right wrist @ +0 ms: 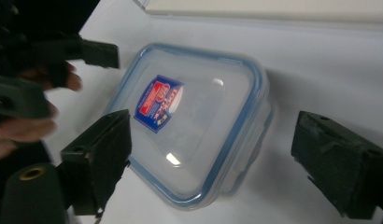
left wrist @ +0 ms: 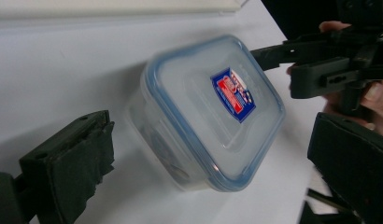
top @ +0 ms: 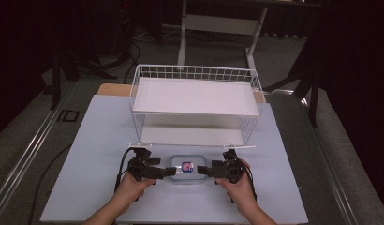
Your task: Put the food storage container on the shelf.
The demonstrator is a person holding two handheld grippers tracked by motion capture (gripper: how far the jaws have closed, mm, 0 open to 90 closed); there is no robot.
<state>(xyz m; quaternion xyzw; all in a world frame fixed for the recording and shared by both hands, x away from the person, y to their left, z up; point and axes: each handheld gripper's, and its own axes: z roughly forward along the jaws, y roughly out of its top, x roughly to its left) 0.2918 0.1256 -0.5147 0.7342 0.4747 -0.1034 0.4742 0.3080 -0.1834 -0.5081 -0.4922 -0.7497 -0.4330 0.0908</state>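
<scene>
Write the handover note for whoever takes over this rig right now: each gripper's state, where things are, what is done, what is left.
Left gripper: open, at the container's left end, gripping nothing.
Right gripper: open, at its right end, gripping nothing.
Lidded plastic container: on the table, lid on, in front of the white wire rack.
Done: both grippers brought up to the container.
Left: probably gripping and lifting it.

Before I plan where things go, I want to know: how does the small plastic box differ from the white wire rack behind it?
The plastic box is small and low, while the wire rack is far larger and taller. The box is see-through with a blue-edged lid and a red and blue sticker; the rack is plain white. The box is shut by its lid, the rack open at the front with two shelves. Both stand on the pale table.
</scene>
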